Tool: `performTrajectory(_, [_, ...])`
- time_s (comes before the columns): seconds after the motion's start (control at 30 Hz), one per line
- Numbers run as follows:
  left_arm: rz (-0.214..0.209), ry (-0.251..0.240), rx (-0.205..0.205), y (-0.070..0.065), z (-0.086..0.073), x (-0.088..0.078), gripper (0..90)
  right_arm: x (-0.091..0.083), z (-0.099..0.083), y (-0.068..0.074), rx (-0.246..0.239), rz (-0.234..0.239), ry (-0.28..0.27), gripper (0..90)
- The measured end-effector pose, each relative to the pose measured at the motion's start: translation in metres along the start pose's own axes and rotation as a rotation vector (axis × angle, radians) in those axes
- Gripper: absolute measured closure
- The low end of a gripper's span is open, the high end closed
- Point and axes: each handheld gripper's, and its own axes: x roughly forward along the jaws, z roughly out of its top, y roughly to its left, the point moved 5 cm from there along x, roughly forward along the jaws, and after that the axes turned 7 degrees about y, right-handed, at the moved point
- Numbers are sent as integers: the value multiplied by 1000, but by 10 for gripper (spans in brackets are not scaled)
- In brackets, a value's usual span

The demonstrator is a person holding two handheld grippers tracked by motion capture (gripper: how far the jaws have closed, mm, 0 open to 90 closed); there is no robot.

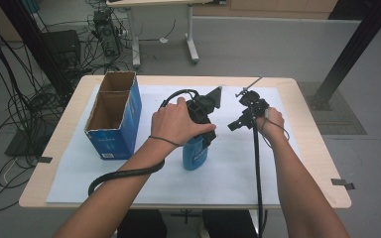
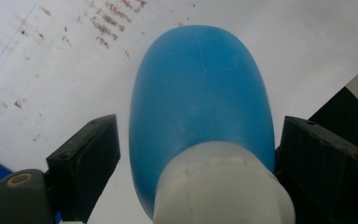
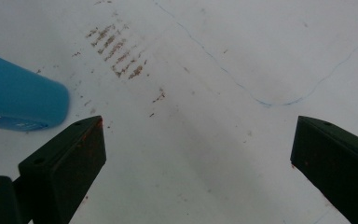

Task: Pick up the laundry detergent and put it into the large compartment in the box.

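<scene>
A blue bottle with a white cap stands upright on the white sheet at mid table. My left gripper comes down over its top. In the left gripper view the bottle sits between the two jaws of my left gripper; the right jaw is at its side and a slim gap shows at the left jaw, so the gripper is open around it. My right gripper hovers just right of the bottle, open over bare sheet, with the bottle's body at its left.
An open-topped blue cardboard box stands at the left of the sheet. Cables trail from both grippers toward the table's near edge. Faint brown smudges mark the sheet.
</scene>
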Motion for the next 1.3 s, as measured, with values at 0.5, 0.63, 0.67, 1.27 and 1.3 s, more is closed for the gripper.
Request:
performTrajectory(0.5, [27, 0, 2, -4, 0, -3, 368, 0, -1, -1, 4, 3, -1, 33])
performTrajectory(0.63, [30, -4, 2, -5, -1, -2, 370, 0, -2, -2, 5, 4, -1, 33])
performTrajectory(0.67, [33, -2, 3, -5, 0, -2, 370, 0, -2, -2, 6, 3, -1, 33])
performTrajectory(1.27, [30, 4, 2, -4, 0, -3, 372, -1, -2, 0, -11, -5, -5, 34])
performTrajectory(1.3, [30, 2, 3, -4, 0, -3, 372, -2, -2, 0, -11, -6, -7, 33])
